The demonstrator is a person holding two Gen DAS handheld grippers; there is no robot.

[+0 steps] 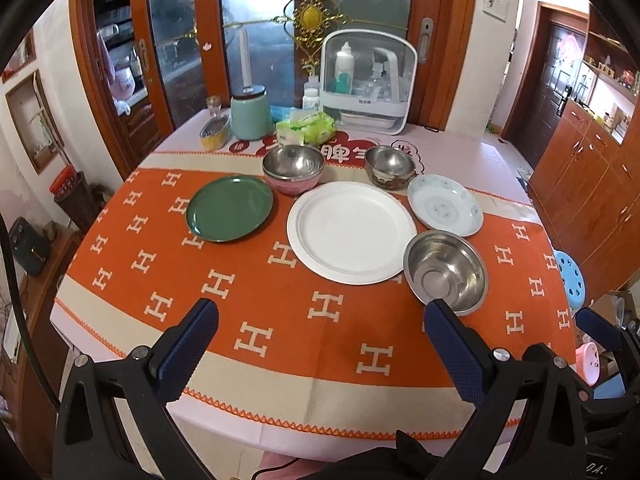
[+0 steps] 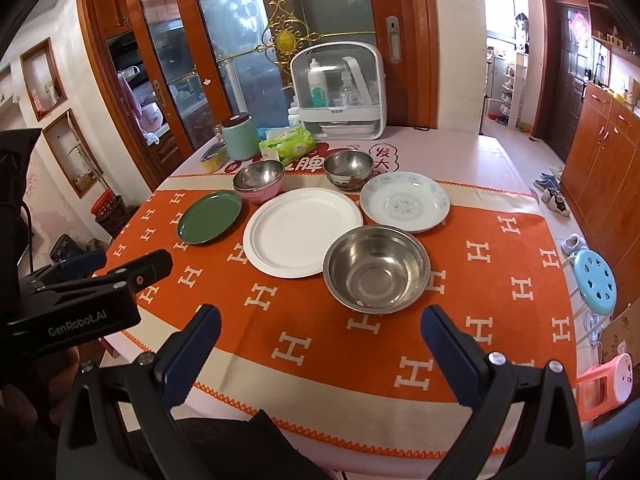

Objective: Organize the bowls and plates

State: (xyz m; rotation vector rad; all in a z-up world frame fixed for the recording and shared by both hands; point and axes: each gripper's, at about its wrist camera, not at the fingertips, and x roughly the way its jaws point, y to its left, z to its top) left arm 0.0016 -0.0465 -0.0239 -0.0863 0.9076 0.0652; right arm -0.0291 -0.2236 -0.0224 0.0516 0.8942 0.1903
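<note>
On the orange cloth lie a green plate (image 1: 229, 214) (image 2: 209, 218), a large white plate (image 1: 352, 232) (image 2: 303, 231) and a pale blue patterned plate (image 1: 445, 204) (image 2: 404, 201). A wide steel bowl (image 1: 446, 272) (image 2: 376, 268) stands nearest, right of the white plate. Behind it are a pink-sided steel bowl (image 1: 293, 169) (image 2: 259, 181) and a patterned steel bowl (image 1: 389, 167) (image 2: 348, 169). My left gripper (image 1: 322, 320) hovers open over the near cloth, holding nothing. My right gripper (image 2: 320, 322) is open too, just short of the wide bowl.
At the table's back stand a mint jar (image 1: 250, 114), a yellow tin (image 1: 215, 133), a tissue pack (image 1: 306, 127) and a white bottle rack (image 1: 368, 80). A blue stool (image 2: 594, 282) and a pink stool (image 2: 606, 384) sit to the right of the table.
</note>
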